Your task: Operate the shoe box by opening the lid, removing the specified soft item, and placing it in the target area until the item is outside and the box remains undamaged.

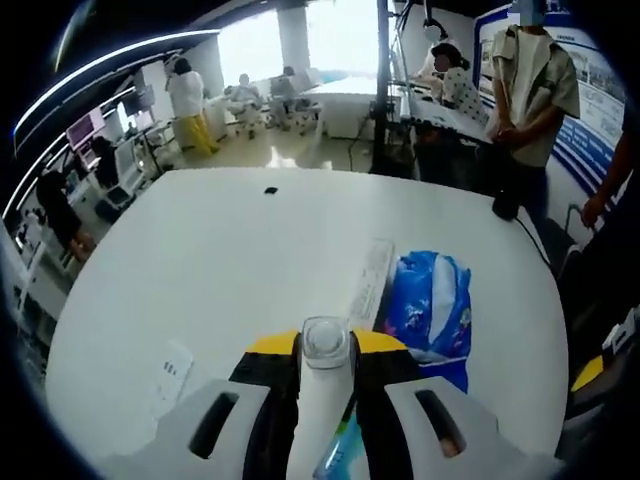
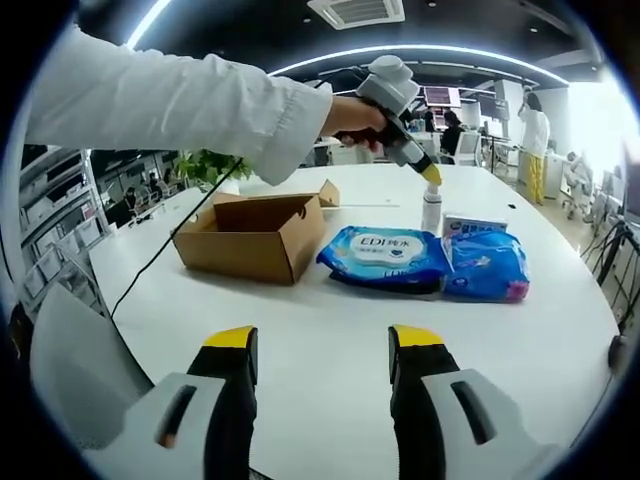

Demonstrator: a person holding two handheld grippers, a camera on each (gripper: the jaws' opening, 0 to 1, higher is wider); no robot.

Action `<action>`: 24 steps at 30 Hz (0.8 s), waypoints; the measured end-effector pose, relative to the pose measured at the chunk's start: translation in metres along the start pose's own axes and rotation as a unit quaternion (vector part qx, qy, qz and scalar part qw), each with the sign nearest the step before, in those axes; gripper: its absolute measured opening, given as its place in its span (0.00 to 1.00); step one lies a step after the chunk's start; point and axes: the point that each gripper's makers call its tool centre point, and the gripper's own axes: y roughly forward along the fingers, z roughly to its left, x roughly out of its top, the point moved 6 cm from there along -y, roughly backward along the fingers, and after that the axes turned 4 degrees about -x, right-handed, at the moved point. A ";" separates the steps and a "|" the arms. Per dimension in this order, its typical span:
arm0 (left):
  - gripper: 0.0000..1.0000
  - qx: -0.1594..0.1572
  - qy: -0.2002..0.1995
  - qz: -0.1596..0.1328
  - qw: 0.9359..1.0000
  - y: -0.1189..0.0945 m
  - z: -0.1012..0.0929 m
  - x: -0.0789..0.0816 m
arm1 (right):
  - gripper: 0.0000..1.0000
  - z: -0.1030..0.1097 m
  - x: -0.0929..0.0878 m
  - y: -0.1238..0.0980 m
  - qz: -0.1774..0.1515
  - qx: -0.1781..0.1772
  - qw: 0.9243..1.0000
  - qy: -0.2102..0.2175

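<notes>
Two blue soft packs lie side by side on the white tabletop (image 2: 330, 340) in the right gripper view: a wide wipes pack (image 2: 385, 258) and, touching its right edge, a smaller blue pack (image 2: 487, 265). Left of them, well apart from neither, sits the brown shoe box (image 2: 250, 235), its lid flaps up and its inside open to view. Behind the packs stands a small white bottle (image 2: 431, 208). The left tongs (image 2: 432, 177), held by a white-sleeved arm (image 2: 170, 110), come down on the bottle's top and are closed around it; in the left gripper view the same bottle (image 1: 325, 400) stands upright between the jaws, with a blue pack (image 1: 432, 305) just beyond on the right. The right tongs (image 2: 322, 345) hang wide apart above bare tabletop, holding nothing, near the packs.
</notes>
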 end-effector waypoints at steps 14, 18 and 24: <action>0.18 -0.047 -0.013 -0.004 0.999 0.002 0.007 -0.002 | 0.49 0.001 0.000 0.003 0.002 0.005 1.000 -0.003; 0.18 -0.057 -0.007 -0.003 0.998 0.007 0.013 0.001 | 0.49 0.001 -0.001 0.003 0.004 0.005 1.000 -0.003; 0.18 -0.068 -0.016 -0.008 0.998 0.008 0.023 0.000 | 0.49 0.001 0.000 0.003 0.003 0.005 1.000 -0.004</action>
